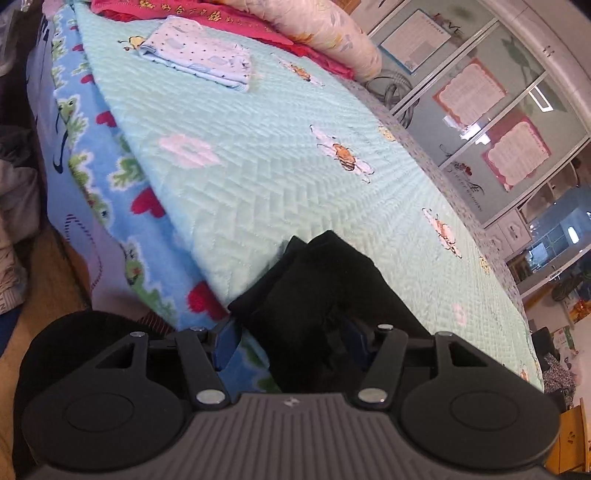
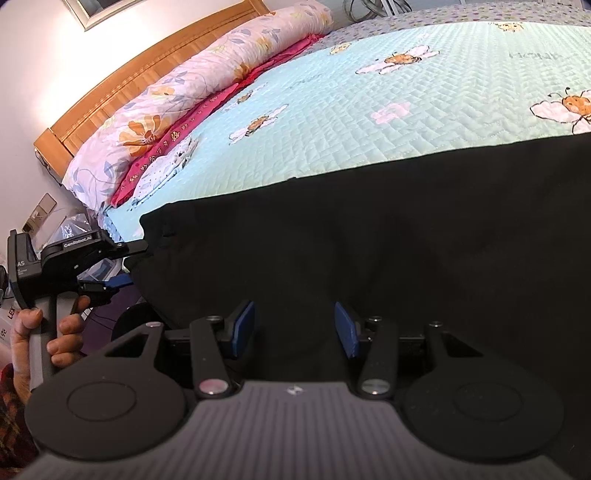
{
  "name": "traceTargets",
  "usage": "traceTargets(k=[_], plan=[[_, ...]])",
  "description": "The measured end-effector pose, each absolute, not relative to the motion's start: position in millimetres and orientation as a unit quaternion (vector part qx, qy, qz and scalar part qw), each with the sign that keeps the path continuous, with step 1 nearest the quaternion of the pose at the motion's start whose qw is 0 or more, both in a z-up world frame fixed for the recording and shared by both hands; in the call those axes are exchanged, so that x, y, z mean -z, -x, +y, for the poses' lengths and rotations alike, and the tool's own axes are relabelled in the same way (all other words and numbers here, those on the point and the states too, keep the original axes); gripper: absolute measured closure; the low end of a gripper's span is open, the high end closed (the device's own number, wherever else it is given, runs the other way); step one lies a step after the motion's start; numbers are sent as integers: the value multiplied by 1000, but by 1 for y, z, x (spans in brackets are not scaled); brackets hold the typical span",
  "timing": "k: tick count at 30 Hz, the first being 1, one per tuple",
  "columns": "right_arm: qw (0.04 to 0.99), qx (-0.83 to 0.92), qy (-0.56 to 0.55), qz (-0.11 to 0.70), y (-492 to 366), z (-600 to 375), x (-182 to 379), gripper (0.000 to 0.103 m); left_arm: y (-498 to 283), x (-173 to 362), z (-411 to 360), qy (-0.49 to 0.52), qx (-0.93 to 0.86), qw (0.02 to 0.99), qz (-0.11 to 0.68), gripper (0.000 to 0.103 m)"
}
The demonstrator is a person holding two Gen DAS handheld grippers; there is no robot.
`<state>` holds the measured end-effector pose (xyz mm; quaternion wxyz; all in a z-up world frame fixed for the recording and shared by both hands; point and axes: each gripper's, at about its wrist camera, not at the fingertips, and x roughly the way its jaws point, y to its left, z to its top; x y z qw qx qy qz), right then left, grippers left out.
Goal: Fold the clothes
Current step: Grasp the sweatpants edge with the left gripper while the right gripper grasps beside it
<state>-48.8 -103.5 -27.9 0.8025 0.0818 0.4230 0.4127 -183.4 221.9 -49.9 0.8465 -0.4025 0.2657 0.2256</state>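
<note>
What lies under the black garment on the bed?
The black garment lies on the light green quilted bedspread, its near edge overhanging the bed. Anything else beneath it is covered and cannot be seen.

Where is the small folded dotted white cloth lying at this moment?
The small folded dotted white cloth lies at the bed's far end on the mint quilted cover, beside the red patterned blanket.

The black garment (image 1: 325, 295) bunches over my left gripper (image 1: 291, 343), hiding its right pad, so I cannot tell whether it grips. In the right wrist view the cloth runs off the right edge and under my right gripper (image 2: 293, 328).
</note>
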Motion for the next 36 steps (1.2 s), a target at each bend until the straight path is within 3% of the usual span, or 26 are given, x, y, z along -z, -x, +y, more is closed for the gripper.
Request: traceTargets(k=[11,22,25,36], plan=[[754,-534,-87,373,48,-17,4,52,201,40,231,425,-216,849,226,41],[701,-553,-89,441,-9,127,28,54,211,39,253,446,-201,846,211,39],[699,-521,-139,469,-30,127,50,63,212,43,260,455,-195,843,212,39],[728,-527,-97,428,-7,125,40,58,215,53,268,493,-158,831,206,38]])
